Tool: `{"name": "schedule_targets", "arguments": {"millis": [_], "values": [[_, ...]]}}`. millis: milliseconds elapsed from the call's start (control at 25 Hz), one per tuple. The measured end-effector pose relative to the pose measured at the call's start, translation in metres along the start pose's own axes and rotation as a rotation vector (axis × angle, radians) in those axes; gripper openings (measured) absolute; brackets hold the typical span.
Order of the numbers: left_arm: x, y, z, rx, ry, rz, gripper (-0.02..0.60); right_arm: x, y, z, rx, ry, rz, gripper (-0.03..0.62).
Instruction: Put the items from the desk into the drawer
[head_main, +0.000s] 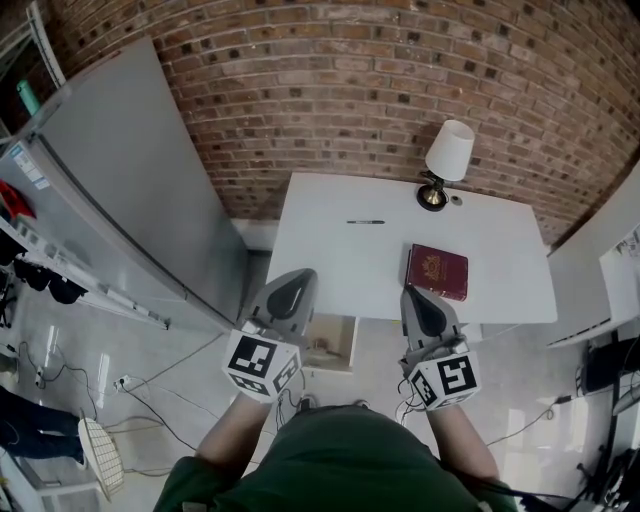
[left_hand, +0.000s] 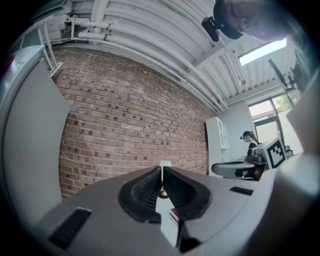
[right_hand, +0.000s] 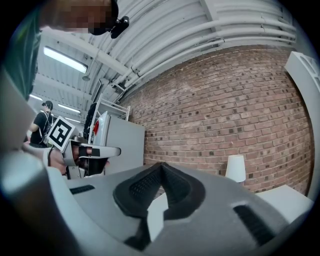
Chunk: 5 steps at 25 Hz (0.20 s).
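Left gripper (left_hand: 161, 169): jaws pressed together at the tips, nothing between the pads; in the head view it sits lower left of centre, in front of the desk's near-left corner.
Right gripper (right_hand: 160, 167): jaws likewise pressed together and empty; in the head view it sits lower right of centre, its tip over the desk's near edge.
Red book (head_main: 437, 271): lies flat on the white desk (head_main: 330, 250), right of centre; the right gripper's tip shows just beside its near-left corner, and contact cannot be judged.
Pen (head_main: 365, 222): on the desk, middle of the frame, well apart from both grippers.
Lamp (head_main: 447, 160): upright at the desk's far edge, upper right.
Drawer (head_main: 333, 345): pulled open under the desk's near edge, between the two grippers.
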<state>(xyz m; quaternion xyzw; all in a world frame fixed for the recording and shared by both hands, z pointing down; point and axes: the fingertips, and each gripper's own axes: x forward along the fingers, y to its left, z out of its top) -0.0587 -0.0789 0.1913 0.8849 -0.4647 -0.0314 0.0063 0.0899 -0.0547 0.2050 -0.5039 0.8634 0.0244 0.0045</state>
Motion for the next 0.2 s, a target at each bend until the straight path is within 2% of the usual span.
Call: {"name": "schedule_targets", "arguments": {"millis": [200], "values": [[0.0006,-0.0082,-0.0005,0.004,0.001,0.002,0.011,-0.006,-0.0055,-0.002,0.003,0.001,0.0,0.002]]}}
